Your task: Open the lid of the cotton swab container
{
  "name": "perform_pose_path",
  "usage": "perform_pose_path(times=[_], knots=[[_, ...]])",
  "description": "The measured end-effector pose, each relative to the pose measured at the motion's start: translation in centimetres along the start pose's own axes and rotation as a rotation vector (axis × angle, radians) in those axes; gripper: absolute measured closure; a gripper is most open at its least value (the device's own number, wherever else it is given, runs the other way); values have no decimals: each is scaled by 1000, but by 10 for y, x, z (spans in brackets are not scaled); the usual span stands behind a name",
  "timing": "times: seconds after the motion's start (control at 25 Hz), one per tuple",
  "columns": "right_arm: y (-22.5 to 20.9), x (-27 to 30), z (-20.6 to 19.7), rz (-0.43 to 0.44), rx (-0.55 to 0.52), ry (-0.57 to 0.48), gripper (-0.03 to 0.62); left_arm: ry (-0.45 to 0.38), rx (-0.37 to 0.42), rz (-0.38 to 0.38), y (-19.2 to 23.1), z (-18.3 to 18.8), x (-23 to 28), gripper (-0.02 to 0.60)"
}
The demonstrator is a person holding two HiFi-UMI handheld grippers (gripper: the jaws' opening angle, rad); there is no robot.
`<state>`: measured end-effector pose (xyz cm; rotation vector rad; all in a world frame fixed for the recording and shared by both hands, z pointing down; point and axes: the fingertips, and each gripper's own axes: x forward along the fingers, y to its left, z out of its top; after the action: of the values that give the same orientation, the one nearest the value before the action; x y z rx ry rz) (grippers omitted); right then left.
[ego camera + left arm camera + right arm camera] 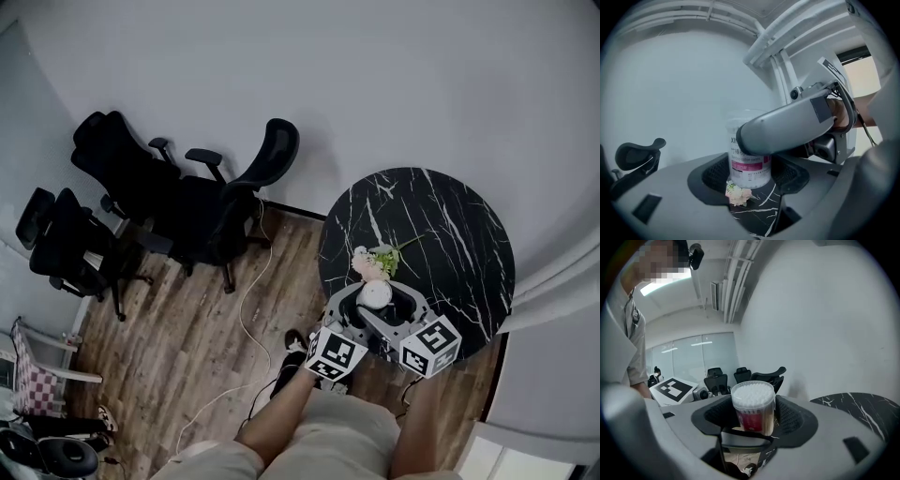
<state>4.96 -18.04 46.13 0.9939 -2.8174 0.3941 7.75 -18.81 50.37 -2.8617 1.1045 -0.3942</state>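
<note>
The cotton swab container (pixel 375 293) is a clear round tub with a pink label and stands near the front edge of the black marble table (pixel 450 234). In the left gripper view, my left gripper (pixel 751 177) has its mesh pads against both sides of the container (pixel 750 164) low down. The right gripper's grey body (pixel 787 126) crosses in front of the tub's top there. In the right gripper view, my right gripper (pixel 753 416) closes on the upper part, and the clear lid (pixel 753 394) sits in place over the white swab tips.
A small bunch of artificial flowers (pixel 375 261) lies on the table just beyond the container. Black office chairs (pixel 220 202) stand on the wood floor at left, with a white cable (pixel 246 309) trailing across it. The person's legs (pixel 319 436) are at the table's near edge.
</note>
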Motion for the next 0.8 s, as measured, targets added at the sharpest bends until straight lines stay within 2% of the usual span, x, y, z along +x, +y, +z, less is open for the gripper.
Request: perform_pose_path(times=[0.16, 0.28, 0.36, 0.52, 0.8], knots=[[-8, -10, 6, -38, -48, -15, 299, -11, -47, -12, 3, 3, 3, 313], [-12, -17, 14, -72, -127, -13, 299, -18, -85, 3, 15, 4, 3, 313], [-14, -20, 18, -75, -135, -28, 299, -19, -99, 11, 22, 3, 3, 313], [-12, -19, 21, -59, -109, -42, 299, -14, -87, -7, 19, 5, 2, 313], [-9, -8, 28, -77, -143, -42, 299, -10, -82, -64, 7, 3, 4, 313]])
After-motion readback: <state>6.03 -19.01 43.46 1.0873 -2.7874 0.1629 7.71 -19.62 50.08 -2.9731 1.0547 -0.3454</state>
